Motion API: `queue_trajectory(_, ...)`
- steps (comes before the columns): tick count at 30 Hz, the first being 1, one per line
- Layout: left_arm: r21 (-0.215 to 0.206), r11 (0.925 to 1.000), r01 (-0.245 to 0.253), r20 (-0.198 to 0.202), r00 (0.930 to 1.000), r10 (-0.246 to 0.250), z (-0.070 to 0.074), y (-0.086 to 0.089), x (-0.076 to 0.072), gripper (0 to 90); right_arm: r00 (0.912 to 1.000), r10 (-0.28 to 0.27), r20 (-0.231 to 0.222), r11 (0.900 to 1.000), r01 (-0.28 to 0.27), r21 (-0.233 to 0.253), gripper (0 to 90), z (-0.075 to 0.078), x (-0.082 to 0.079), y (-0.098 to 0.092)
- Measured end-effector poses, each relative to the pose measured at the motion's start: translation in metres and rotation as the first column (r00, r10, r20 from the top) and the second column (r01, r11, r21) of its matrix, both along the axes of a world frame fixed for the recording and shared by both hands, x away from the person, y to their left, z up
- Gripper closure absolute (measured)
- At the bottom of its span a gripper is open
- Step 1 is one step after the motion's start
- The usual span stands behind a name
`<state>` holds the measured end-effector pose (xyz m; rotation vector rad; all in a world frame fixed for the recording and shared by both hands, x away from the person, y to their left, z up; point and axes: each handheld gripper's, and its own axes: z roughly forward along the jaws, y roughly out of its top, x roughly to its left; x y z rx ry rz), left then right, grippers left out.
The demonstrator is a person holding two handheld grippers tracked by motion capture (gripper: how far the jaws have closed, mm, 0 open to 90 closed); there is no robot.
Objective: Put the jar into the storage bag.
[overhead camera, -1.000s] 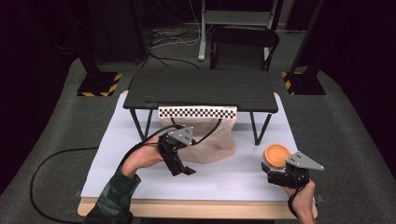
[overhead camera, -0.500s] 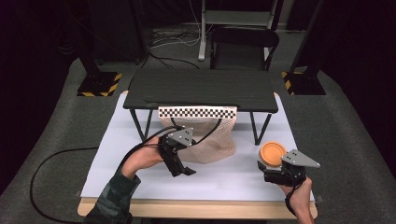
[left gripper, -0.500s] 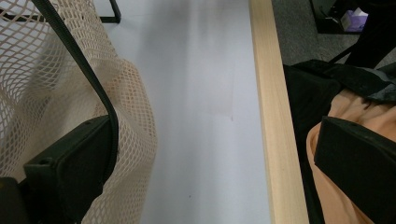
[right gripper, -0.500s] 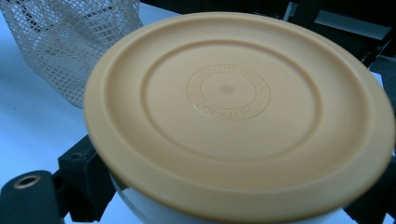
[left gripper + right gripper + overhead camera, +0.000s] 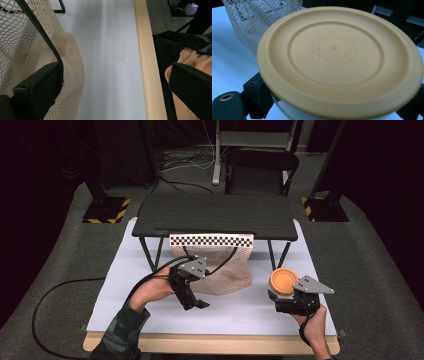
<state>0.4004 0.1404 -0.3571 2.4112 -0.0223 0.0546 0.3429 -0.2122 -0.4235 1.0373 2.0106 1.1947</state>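
A round white tub with an orange lid (image 5: 281,281) is held just above the white board at the right, with my right gripper (image 5: 287,301) shut on its sides. In the right gripper view the lid (image 5: 334,50) is very close, and the black jaws of the right gripper (image 5: 337,100) press the tub's white wall below it. A beige mesh bag (image 5: 225,270) hangs from the small black table (image 5: 215,215). My left gripper (image 5: 195,302) stands open at the bag's lower left. In the left gripper view the mesh bag (image 5: 22,45) and its black cord drape against one jaw of the left gripper (image 5: 112,75).
A checkered strip (image 5: 211,240) runs along the black table's front edge. The white board (image 5: 145,290) lies on a wooden tabletop whose front edge (image 5: 145,50) is close to the left gripper. Black cables trail left across the grey floor.
My right gripper has carried the orange-lidded tub a little to the left, toward the mesh bag. The left gripper has stayed in place.
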Motion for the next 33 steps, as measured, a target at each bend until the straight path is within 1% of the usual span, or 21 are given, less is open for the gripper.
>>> queue_trajectory(7, -0.005, 0.9999, -0.011, -0.008, 0.9999, 0.011, -0.001, 0.000, -0.001, 0.0, 0.9993, 0.032, 0.018, 0.999, -0.032, -0.002, 9.5, 0.010, 0.006, 0.013)
queue_trajectory(9, 0.003, 1.0000, -0.009, -0.004, 0.9999, 0.009, -0.001, 0.000, 0.000, 0.0, 0.9987, 0.044, 0.025, 0.999, -0.044, -0.001, 9.5, 0.013, 0.007, 0.017)
queue_trajectory(13, 0.008, 0.9999, -0.009, -0.009, 0.9999, 0.010, -0.003, -0.001, 0.002, 0.0, 0.9971, 0.068, 0.033, 0.998, -0.068, -0.010, 9.5, 0.018, 0.008, 0.025)
queue_trajectory(18, -0.001, 1.0000, -0.008, -0.010, 0.9999, 0.008, -0.001, -0.001, 0.001, 0.0, 0.9957, 0.086, 0.036, 0.996, -0.086, -0.013, 9.5, 0.021, 0.012, 0.032)
queue_trajectory(25, 0.006, 1.0000, -0.007, 0.004, 1.0000, 0.007, -0.002, -0.002, 0.000, 0.0, 0.9933, 0.110, 0.038, 0.994, -0.109, -0.011, 9.6, 0.025, 0.014, 0.041)
queue_trajectory(29, -0.002, 1.0000, -0.007, -0.002, 1.0000, 0.007, -0.002, -0.001, 0.000, 0.0, 0.9915, 0.123, 0.041, 0.992, -0.123, -0.009, 9.5, 0.028, 0.014, 0.045)
queue_trajectory(33, 0.001, 1.0000, -0.008, 0.001, 1.0000, 0.008, -0.002, -0.002, 0.000, 0.0, 0.9906, 0.131, 0.038, 0.991, -0.131, -0.006, 9.5, 0.029, 0.014, 0.047)
